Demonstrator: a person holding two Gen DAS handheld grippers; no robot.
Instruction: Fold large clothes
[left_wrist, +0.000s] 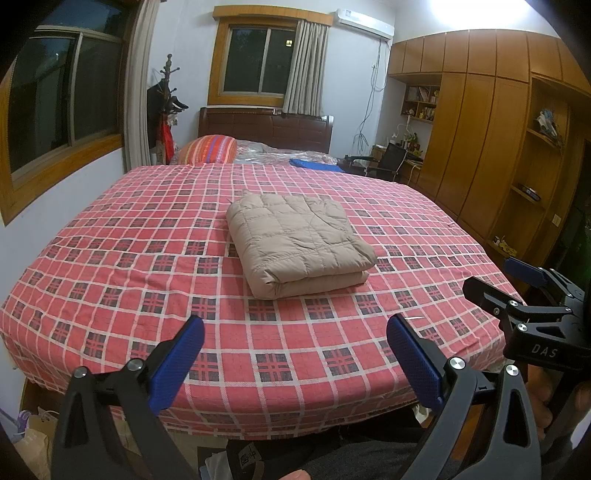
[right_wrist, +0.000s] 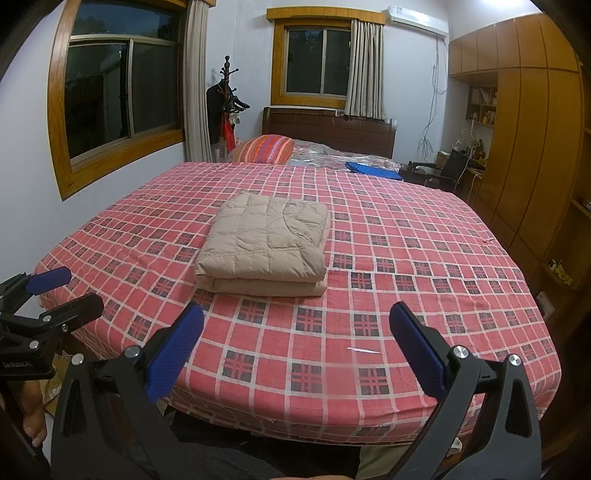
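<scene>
A beige quilted jacket (left_wrist: 295, 242) (right_wrist: 266, 243) lies folded into a thick rectangular bundle near the middle of the bed, on the red checked sheet (left_wrist: 129, 236) (right_wrist: 424, 258). My left gripper (left_wrist: 295, 332) hangs open over the bed's near edge, well short of the bundle, nothing between its blue pads. My right gripper (right_wrist: 297, 317) is open too, at the same near edge, empty and apart from the jacket. The right gripper (left_wrist: 517, 284) also shows at the right margin of the left wrist view, and the left gripper (right_wrist: 59, 291) at the left margin of the right wrist view.
A striped pillow (left_wrist: 208, 149), clear plastic bags and a blue folded item (left_wrist: 316, 165) lie at the head of the bed by the dark headboard (right_wrist: 328, 129). Wooden wardrobes (left_wrist: 480, 129) line the right wall. A coat rack (right_wrist: 225, 103) stands in the far corner. Bags (left_wrist: 33, 439) sit on the floor, lower left.
</scene>
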